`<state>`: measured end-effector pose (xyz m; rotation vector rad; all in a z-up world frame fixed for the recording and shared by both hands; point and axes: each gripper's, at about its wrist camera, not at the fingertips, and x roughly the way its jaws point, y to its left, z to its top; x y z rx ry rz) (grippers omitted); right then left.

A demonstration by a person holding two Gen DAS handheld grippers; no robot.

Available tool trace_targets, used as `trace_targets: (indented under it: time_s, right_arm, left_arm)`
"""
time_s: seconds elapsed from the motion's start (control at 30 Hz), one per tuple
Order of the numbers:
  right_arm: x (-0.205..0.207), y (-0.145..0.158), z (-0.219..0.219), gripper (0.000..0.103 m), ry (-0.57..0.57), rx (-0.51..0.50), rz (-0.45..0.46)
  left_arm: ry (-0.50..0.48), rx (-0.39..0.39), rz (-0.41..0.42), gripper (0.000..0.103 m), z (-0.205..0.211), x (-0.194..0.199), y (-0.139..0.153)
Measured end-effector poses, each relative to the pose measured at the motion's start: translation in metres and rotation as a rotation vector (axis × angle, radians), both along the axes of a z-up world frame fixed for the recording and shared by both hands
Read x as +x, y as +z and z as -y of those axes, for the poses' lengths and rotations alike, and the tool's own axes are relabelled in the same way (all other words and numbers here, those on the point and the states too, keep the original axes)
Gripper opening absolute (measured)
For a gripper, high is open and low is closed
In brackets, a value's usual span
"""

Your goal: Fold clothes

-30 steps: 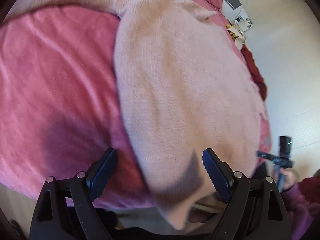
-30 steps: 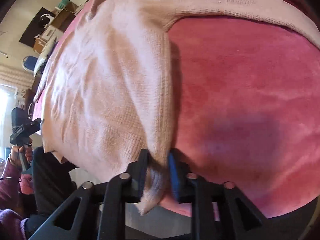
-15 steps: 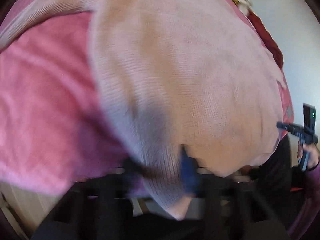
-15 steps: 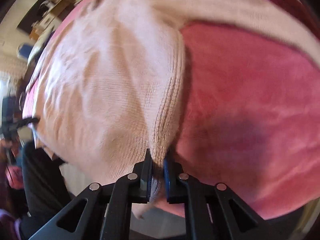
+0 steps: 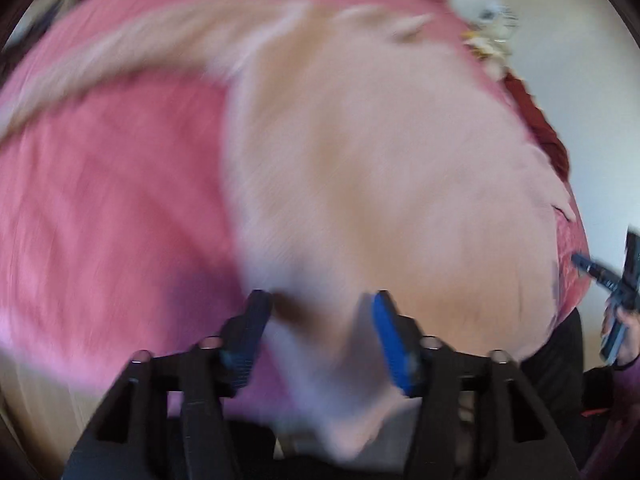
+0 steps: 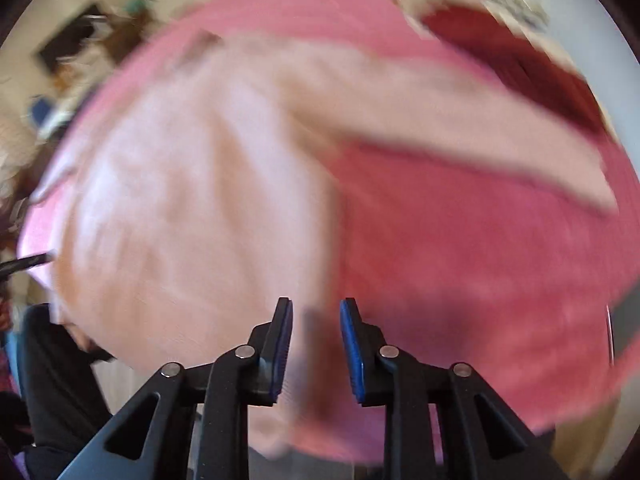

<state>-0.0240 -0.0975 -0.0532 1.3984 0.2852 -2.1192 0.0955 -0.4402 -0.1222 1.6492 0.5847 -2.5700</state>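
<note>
A pale pink knit sweater (image 5: pixel 380 180) (image 6: pixel 192 208) lies spread on a pink blanket (image 5: pixel 100 200) (image 6: pixel 480 260), sleeves (image 5: pixel 140 52) (image 6: pixel 460 120) stretched outward. My left gripper (image 5: pixel 320 300) hovers over the sweater's near hem corner; its jaws are opening and the fabric sits loosely between them, pads not pressing. My right gripper (image 6: pixel 316 306) is over the opposite hem edge, jaws also opening, with a gap on both sides of the cloth. Both views are motion-blurred. The right gripper (image 5: pixel 616 280) shows in a hand at the left view's right edge.
Dark red fabric (image 5: pixel 540 128) (image 6: pixel 520 68) lies along the far side of the bed. The person's dark clothing (image 6: pixel 52 360) stands at the bed's near edge. Furniture and clutter (image 6: pixel 80 48) sit by the wall beyond.
Half a second ago both grippers were pinched on the sweater's hem; now both sets of jaws have parted. Both hands have lifted and pulled back, so more of the bed shows.
</note>
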Motion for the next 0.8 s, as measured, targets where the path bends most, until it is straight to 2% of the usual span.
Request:
trace_targets:
  time_s: [0.07,0.13,0.2,0.23,0.33,0.4,0.47,0.57,0.63,0.73,0.8]
  right_arm:
    - [-0.003,0.006,0.041,0.025,0.099,0.008,-0.066]
    - [-0.001,0.008,0.07,0.025,0.19,0.026,-0.116]
    - [0.02,-0.008,0.051,0.025,0.253,0.087,-0.11]
    - [0.031,-0.016,0.041,0.025,0.285,0.117,-0.106]
    - [0.051,-0.053,0.042,0.026,0.333,0.203,0.008]
    - [0.062,-0.051,0.025,0.027,0.344,0.133,-0.008]
    - [0.059,-0.045,0.019,0.027,0.37,0.115,0.034]
    - [0.027,-0.011,0.025,0.027,0.382,-0.022,0.043]
    - [-0.015,0.018,0.038,0.027,0.342,-0.117,0.025]
    - [-0.097,0.048,0.07,0.03,0.278,-0.222,0.053]
    - [-0.151,0.052,0.101,0.03,0.25,-0.247,0.087]
  left_arm:
    - [-0.071,-0.07,-0.034,0.064,-0.023,-0.029,-0.004]
    - [-0.129,-0.175,0.028,0.066,-0.038,-0.047,-0.022]
    - [-0.187,-0.296,0.085,0.067,-0.051,-0.055,-0.039]
    - [-0.205,-0.33,0.077,0.067,-0.055,-0.05,-0.039]
    - [-0.196,-0.32,0.084,0.067,-0.053,-0.028,-0.036]
    - [-0.223,-0.312,0.07,0.067,-0.049,-0.016,-0.025]
    - [-0.236,-0.304,0.02,0.067,-0.042,-0.017,-0.004]
    - [-0.214,-0.278,-0.121,0.067,-0.022,-0.053,0.036]
    - [-0.202,-0.299,-0.189,0.068,-0.007,-0.096,0.057]
    - [-0.215,-0.29,-0.22,0.071,0.013,-0.17,0.068]
    - [-0.222,-0.283,-0.223,0.071,0.023,-0.207,0.07]
